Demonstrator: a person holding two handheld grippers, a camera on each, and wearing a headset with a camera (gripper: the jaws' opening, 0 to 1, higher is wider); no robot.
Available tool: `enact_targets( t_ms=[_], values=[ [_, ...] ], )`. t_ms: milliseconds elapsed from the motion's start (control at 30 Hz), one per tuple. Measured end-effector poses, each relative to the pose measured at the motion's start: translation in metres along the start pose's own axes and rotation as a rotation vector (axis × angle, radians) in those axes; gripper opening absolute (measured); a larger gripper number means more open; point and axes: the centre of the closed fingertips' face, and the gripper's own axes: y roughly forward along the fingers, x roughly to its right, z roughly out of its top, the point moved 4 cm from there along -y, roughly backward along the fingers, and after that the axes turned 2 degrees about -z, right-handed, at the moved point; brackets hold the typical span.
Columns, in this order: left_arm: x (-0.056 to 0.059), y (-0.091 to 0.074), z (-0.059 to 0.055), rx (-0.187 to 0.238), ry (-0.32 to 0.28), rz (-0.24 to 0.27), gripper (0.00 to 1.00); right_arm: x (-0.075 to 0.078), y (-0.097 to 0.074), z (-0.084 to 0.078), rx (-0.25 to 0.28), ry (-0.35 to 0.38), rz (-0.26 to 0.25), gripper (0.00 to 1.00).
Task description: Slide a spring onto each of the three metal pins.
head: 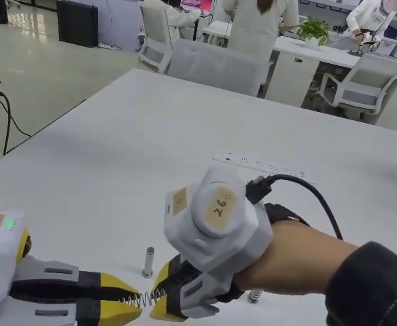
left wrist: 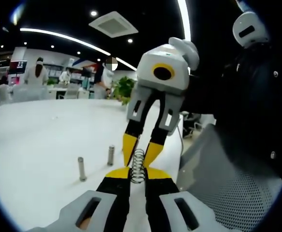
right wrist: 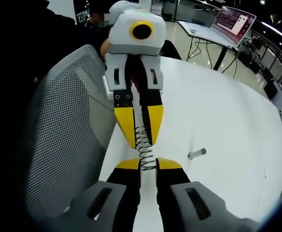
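one spring (head: 143,297) pinched at both ends, left gripper (left wrist: 137,172) and right gripper (right wrist: 148,165) fingers clenched on it, near an upright pin (head: 148,261) on the counter (head: 117,156).

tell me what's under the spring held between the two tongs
Bare white table lies under the spring; no pin is beneath it. The nearest pin stands apart, further back. The table under the right tongs is covered by them.
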Motion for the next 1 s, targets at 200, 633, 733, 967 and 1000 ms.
enact_targets(
  t_ms=[200,633,733,967,1000],
  values=[
    [-0.001,0.001,-0.002,-0.016,0.011,0.007,0.04,-0.001,-0.005,0.005,0.009,-0.006,-0.006,0.08],
    [-0.002,0.003,-0.005,-0.043,0.025,0.012,0.04,-0.004,-0.012,0.018,0.04,-0.001,-0.005,0.08],
    [-0.002,0.003,-0.006,-0.045,0.024,0.011,0.04,-0.005,-0.013,0.021,0.043,-0.006,-0.004,0.08],
    [-0.001,0.004,-0.007,-0.047,0.022,0.009,0.04,-0.007,-0.013,0.027,0.041,-0.025,-0.003,0.08],
    [-0.001,0.004,-0.007,-0.047,0.022,0.008,0.04,-0.008,-0.013,0.027,0.038,-0.03,-0.003,0.08]
  ],
)
